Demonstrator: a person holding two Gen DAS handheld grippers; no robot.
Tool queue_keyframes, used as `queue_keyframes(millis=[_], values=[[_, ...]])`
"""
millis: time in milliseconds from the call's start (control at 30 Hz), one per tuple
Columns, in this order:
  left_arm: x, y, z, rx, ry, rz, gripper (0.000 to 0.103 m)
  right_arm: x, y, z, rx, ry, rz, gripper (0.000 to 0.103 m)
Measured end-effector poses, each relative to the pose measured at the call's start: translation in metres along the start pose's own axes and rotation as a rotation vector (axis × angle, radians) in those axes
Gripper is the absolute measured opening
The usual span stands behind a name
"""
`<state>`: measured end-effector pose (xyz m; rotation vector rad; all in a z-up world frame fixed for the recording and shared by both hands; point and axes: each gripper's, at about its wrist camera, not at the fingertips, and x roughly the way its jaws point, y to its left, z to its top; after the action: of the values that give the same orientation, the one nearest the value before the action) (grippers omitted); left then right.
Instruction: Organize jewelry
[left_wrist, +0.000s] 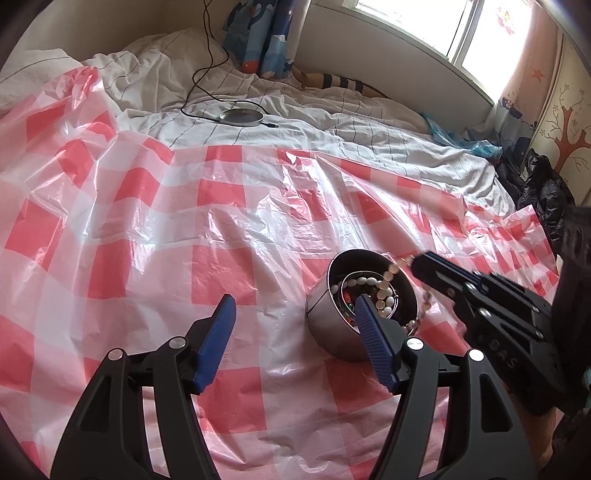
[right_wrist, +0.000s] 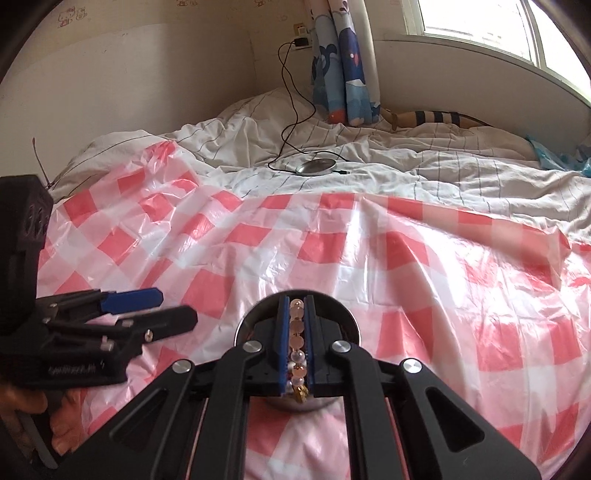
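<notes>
A round metal tin (left_wrist: 325, 317) stands on the red-and-white checked plastic sheet (left_wrist: 221, 229). It holds several pieces of jewelry, among them a white bead bracelet (left_wrist: 369, 282). My right gripper (right_wrist: 297, 301) is shut on a pink bead bracelet (right_wrist: 297, 332) and holds it over the tin (right_wrist: 351, 325). In the left wrist view the bracelet (left_wrist: 393, 271) hangs from the right gripper (left_wrist: 417, 264) across the tin's rim. My left gripper (left_wrist: 295, 306) is open and empty, with its right finger just in front of the tin. It also shows in the right wrist view (right_wrist: 162, 306).
The sheet lies on a bed with a rumpled white striped duvet (left_wrist: 332, 125). A round metal lid (left_wrist: 242, 116) and a black cable (left_wrist: 207, 74) lie on the duvet farther back. Dark clothing (left_wrist: 543, 199) is piled at the right edge.
</notes>
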<state>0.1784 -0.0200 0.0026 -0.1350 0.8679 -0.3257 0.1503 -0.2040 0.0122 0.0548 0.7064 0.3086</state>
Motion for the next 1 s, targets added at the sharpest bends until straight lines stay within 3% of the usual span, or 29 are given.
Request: queue_keyframes(millis=[133, 167, 200, 300, 367, 400, 533, 800, 1000], values=[[0.003, 0.0, 0.0, 0.012, 0.01, 0.009, 0.065, 0.023, -0.005, 0.002, 0.018, 0.061, -0.021, 0.01], [0.004, -0.001, 0.0, 0.017, 0.016, 0.013, 0.066, 0.025, -0.013, -0.001, 0.053, 0.073, -0.018, 0.014], [0.005, -0.002, 0.001, 0.022, 0.02, 0.015, 0.067, 0.024, -0.019, -0.002, 0.081, 0.07, -0.028, 0.029], [0.003, -0.005, 0.0, 0.046, 0.017, 0.023, 0.068, 0.008, -0.032, 0.0, 0.147, 0.019, -0.02, 0.035], [0.002, -0.009, 0.0, 0.068, 0.007, 0.04, 0.07, -0.006, -0.034, 0.0, 0.169, 0.002, -0.006, 0.045], [0.002, -0.01, -0.001, 0.077, 0.004, 0.049, 0.07, -0.011, -0.034, -0.002, 0.174, 0.002, -0.006, 0.054], [-0.001, -0.019, -0.004, 0.117, -0.009, 0.082, 0.073, -0.029, -0.026, -0.021, 0.187, 0.041, -0.01, 0.068], [-0.028, -0.04, -0.027, 0.231, -0.088, 0.162, 0.079, -0.072, -0.007, -0.076, 0.212, 0.092, -0.047, 0.085], [-0.047, -0.043, -0.056, 0.256, -0.091, 0.179, 0.082, -0.082, 0.002, -0.085, 0.184, 0.078, -0.138, 0.092]])
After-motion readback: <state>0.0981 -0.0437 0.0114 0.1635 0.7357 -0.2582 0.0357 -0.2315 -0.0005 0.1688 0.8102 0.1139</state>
